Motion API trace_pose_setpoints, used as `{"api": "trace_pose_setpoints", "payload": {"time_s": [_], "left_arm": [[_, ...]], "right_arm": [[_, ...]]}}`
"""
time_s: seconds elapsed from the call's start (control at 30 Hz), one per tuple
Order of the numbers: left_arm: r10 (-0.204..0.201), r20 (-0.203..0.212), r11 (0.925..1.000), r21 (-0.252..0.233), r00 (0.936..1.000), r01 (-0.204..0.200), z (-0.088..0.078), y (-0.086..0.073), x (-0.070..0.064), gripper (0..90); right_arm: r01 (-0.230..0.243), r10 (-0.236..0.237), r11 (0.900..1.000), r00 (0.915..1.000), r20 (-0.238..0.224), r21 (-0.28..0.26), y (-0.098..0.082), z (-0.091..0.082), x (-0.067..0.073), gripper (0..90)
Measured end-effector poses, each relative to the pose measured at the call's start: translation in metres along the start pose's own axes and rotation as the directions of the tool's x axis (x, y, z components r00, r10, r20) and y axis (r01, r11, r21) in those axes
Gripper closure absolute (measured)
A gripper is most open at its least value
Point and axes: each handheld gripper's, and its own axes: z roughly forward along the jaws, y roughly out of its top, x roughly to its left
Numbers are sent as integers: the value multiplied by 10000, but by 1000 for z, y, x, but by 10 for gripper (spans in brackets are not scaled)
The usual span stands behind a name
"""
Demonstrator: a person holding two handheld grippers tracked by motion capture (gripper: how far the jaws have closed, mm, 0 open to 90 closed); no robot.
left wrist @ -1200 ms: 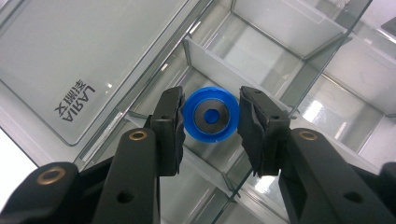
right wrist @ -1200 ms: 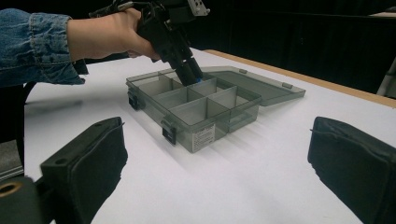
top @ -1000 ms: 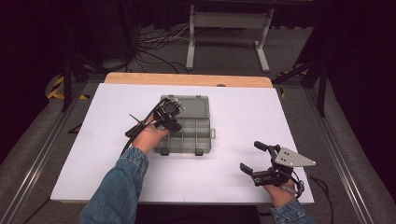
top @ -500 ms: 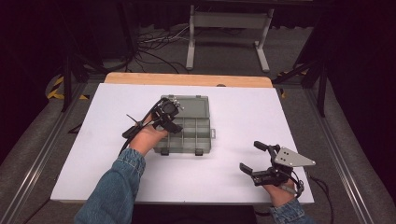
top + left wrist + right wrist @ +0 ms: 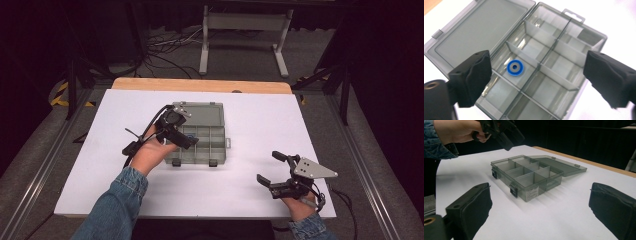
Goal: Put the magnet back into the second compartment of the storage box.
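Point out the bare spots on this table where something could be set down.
Bare white table lies right of the organiser box, up to the far wooden edge, and along the near edge between the box and the right tongs. The strip left of the box is also free. Crowded: the box itself, with the left tongs above its compartment holding a blue ring.

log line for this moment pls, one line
left gripper: jaws just opened, empty, above box | small blue ring: lying in a compartment of open grey plastic organiser box | right gripper: open, empty
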Motion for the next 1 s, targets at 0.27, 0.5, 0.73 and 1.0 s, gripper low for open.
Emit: {"api": "trace_pose_setpoints", "payload": {"time_s": [0.27, 0.5, 0.73, 1.0], "left_arm": [[123, 61, 9969, -784, 9999, -118, -19, -8, -10, 30], [384, 275, 9837, -1767, 9989, -330, -40, -19, -20, 20], [613, 391, 9651, -2573, 9974, -492, -54, -32, -28, 23], [716, 340, 9280, -3685, 9969, -541, -69, -55, -35, 20]], "right_arm": [[-19, 19, 10000, 10000, 18, 24, 0, 0, 0, 48], [-35, 35, 10000, 10000, 29, 24, -1, 0, -1, 48], [-21, 21, 10000, 10000, 17, -3, 0, 0, 0, 48], [-18, 17, 10000, 10000, 40, 57, 0, 0, 1, 48]]}}
